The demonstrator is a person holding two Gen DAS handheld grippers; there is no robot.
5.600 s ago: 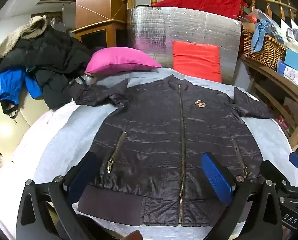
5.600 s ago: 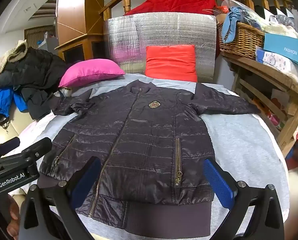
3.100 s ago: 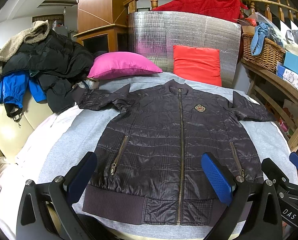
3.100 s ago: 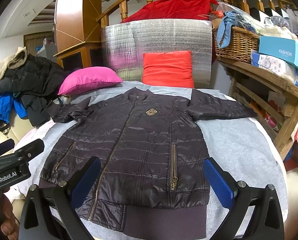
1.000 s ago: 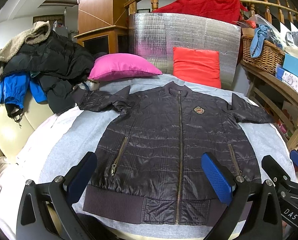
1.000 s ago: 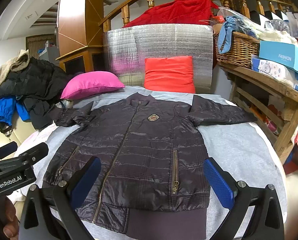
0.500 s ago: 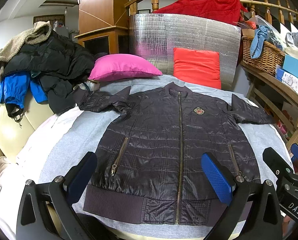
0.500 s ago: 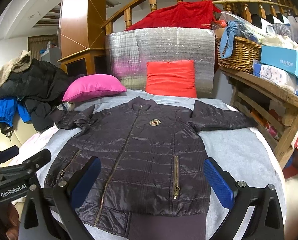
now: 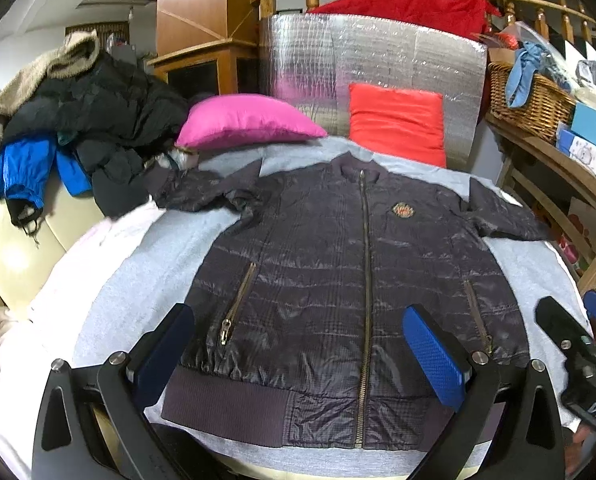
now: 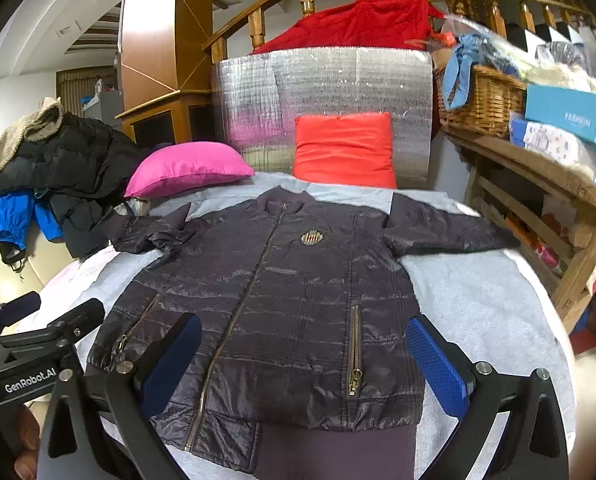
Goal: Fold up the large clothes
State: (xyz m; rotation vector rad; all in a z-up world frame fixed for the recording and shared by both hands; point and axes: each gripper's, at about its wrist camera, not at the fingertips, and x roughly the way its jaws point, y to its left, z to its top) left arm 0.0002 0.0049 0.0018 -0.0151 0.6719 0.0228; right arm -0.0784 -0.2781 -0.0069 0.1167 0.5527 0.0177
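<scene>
A dark quilted zip jacket (image 9: 338,272) lies flat and face up on a grey cloth (image 9: 145,280), zip closed, both sleeves spread out to the sides; it also shows in the right wrist view (image 10: 281,300). Its left sleeve (image 9: 201,194) is crumpled, its right sleeve (image 10: 442,232) lies straight. My left gripper (image 9: 298,344) is open and empty, hovering above the hem. My right gripper (image 10: 302,356) is open and empty, above the hem on the right half. Each gripper shows at the edge of the other's view.
A pink pillow (image 9: 245,120) and a red cushion (image 9: 398,124) lie behind the collar against a silver foil panel (image 9: 370,64). A pile of dark and blue coats (image 9: 73,120) sits at left. A wooden shelf with a wicker basket (image 10: 486,100) and boxes stands at right.
Both grippers have lifted and pulled back slightly from the jacket, staying open. The right gripper's view has risen. The jacket has not moved.
</scene>
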